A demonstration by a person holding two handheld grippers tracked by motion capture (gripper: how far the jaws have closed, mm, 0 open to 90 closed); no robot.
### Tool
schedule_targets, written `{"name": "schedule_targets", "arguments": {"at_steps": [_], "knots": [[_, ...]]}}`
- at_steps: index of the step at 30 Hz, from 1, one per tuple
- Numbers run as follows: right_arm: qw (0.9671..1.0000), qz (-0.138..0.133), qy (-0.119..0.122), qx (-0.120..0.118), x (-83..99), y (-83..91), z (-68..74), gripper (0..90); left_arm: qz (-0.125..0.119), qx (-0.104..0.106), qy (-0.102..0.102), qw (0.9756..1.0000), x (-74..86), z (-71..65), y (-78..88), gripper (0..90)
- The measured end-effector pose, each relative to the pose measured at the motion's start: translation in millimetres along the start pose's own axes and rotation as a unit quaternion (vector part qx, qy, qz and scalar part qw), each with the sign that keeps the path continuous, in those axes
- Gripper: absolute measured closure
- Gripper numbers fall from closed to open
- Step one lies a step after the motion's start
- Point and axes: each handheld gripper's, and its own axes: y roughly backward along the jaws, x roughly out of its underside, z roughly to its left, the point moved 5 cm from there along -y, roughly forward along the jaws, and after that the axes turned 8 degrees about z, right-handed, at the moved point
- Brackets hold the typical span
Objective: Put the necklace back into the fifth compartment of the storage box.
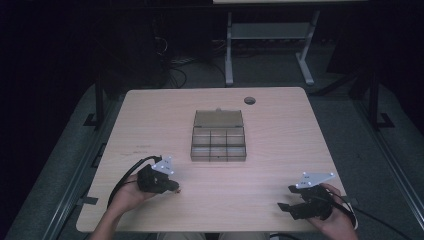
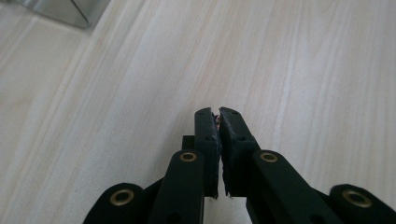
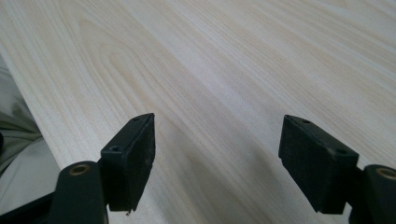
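Right now I've got both tongs low over the table (image 1: 280, 115), light wood grain, at my near edge. My left gripper (image 1: 175, 187) sits at abt 7 o'clock from the table's centre, held in my left hand (image 1: 129, 194), grey plate on top, cable looping back toward my wrist. Its jaws are pressed together, pad against pad, w/ just a hairline seam between them in the left gripper view (image 2: 218, 122). Something tiny, reddish, shows in that seam near the tips, too small to tell what it is, so I can't say whether it's a thing held or just pad wear. Tips point toward abt 3 o'clock, close above the wood.

My right gripper (image 1: 286, 198) is at abt 5 o'clock, in my right hand (image 1: 336, 220), tips pointing toward 9 o'clock. Jaws spread wide, nothing between them; in the right gripper view (image 3: 217, 140) there's bare wood across the whole gap. A bit of grey floor shows past the table edge at the left of that view.

Clear plastic organiser box (image 1: 218, 145) sits at the table's centre, lid (image 1: 218, 118) swung open & standing toward 12 o'clock, compartments look bare from up here. It's well apart from both tongs. Small dark grommet hole (image 1: 249, 100) in the tabletop at abt 1 o'clock from the box, near the far edge.
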Motion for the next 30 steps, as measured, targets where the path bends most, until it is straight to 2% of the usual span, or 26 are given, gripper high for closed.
{"name": "schedule_targets", "arguments": {"at_steps": [9, 17, 30], "knots": [[1.0000, -0.001, 0.001, 0.001, -0.1, 0.1, -0.1, 26.9, -0.021, 0.001, -0.002, 0.9998, -6.9, -2.0, 13.0, 86.1], [1.0000, -0.001, 0.000, 0.000, -0.4, -0.2, -0.1, 26.8, -0.027, 0.001, -0.004, 0.9996, -17.4, -1.0, 25.5, 86.2], [1.0000, -0.004, -0.004, -0.004, -0.7, -0.1, -1.3, 26.8, -0.045, 0.000, -0.011, 0.9989, -53.5, 8.8, 49.3, 86.2]]}}
